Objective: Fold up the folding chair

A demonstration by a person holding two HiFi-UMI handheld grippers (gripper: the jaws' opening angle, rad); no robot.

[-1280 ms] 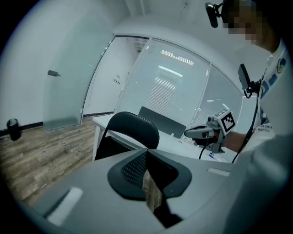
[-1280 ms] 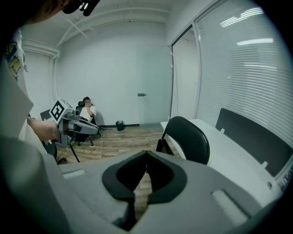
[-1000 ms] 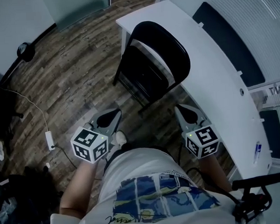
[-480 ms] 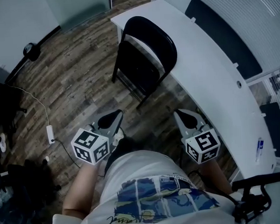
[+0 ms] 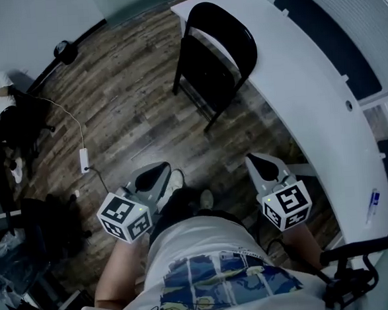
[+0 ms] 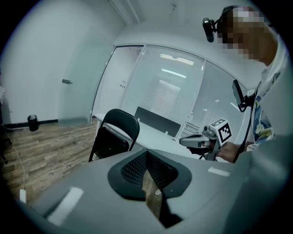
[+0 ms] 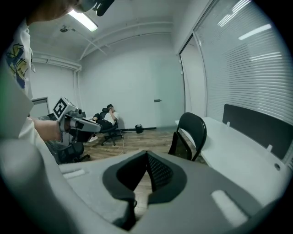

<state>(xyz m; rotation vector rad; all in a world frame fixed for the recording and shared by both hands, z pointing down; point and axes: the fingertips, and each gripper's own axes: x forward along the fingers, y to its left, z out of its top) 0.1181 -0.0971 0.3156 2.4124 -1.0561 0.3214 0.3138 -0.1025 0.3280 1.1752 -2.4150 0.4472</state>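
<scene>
The black folding chair with the rounded backrest and thin tube frame (image 5: 217,56) stood on the wood-plank floor (image 5: 125,116) ahead of both my claws and well apart from them. It was a little nearer the line of my right claw (image 5: 261,167) than of my left claw (image 5: 153,178). Its backrest was close against the edge of the long white curved tabletop (image 5: 309,90) that ran along beyond my right claw. As far as I could tell it was still standing unfolded on its legs.

I judged it a stiff, hinged thing, not fragile and moderately heavy. Its frame would be rigid, and its seat would swing up on pivots rather than bend. The painted tube looked smooth and likely to slip under narrow pads. I therefore reckoned the top rim of the backrest the best hold for one claw, with the front edge of the seat for the other to lift. I would keep clear of the side hinges, where the frame scissors together.

Both claws were fully together and empty. In the left gripper view my left claw (image 6: 146,155) showed pad against pad with nothing between, the chair (image 6: 116,132) beyond its tip. The right gripper view showed my right claw (image 7: 147,157) the same, the chair (image 7: 190,135) ahead and slightly to its right. Neither claw touched anything.
</scene>
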